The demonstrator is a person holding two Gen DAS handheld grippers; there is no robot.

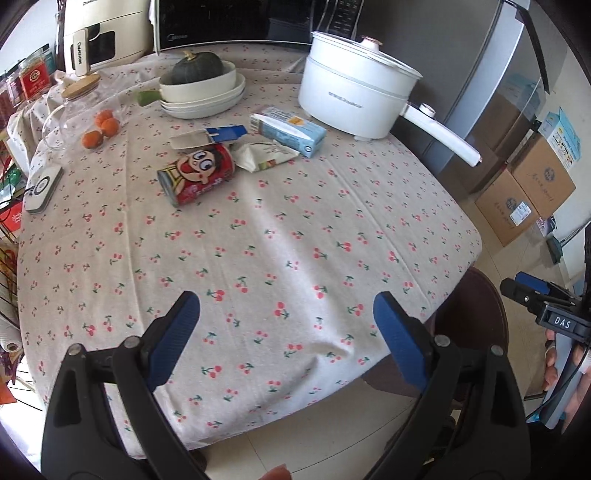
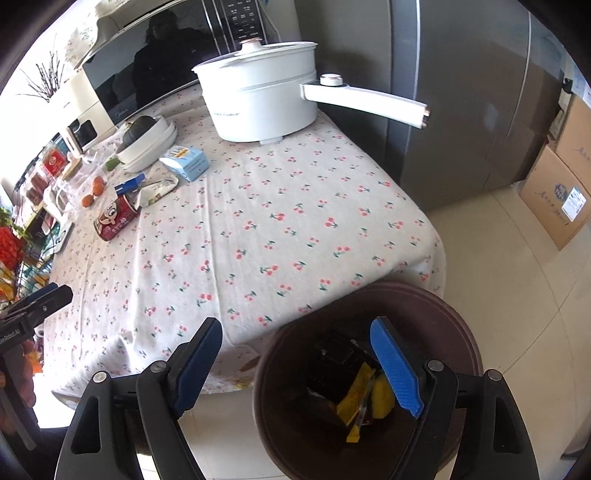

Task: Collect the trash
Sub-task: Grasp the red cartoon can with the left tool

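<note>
left gripper (image 1: 286,314): jaws wide, nothing between the pads, only cherry-print cloth behind the gap. Hangs over the near edge of the table.
right gripper (image 2: 301,345): jaws wide, nothing pinched. Sits above the bin; its right pad overlaps the bin mouth, its left pad is over the table edge.
table (image 1: 332,229): round, cherry tablecloth, near half bare.
red can (image 1: 197,173): lying on its side, cartoon face up, at 11 o'clock from the left gripper, well apart from it.
crumpled wrapper (image 1: 266,155): just beside the can, at its 2 o'clock, touching or nearly so; can't tell which.
blue-white carton (image 1: 291,129): lying flat behind the wrapper, near the cooker base.
blue flat pack (image 1: 208,136): behind the can, at its 12 o'clock.
bin (image 2: 436,306): dark brown, round, on the floor off the table's near-right edge. Inside: yellow wrappers (image 2: 356,400) and dark packaging.
electric cooker (image 1: 354,99): white, lidded, long handle sticking out past the table edge, at 1 o'clock.
squash (image 1: 199,66): dark green, in a stack of white bowls (image 1: 207,94), at 11 o'clock, far side.
oranges (image 1: 101,129): three, left of the bowls, by a glass jar (image 1: 70,114).
backdrop: microwave (image 1: 236,22) behind the table, cardboard boxes (image 1: 528,192) on the floor at 3 o'clock.
</note>
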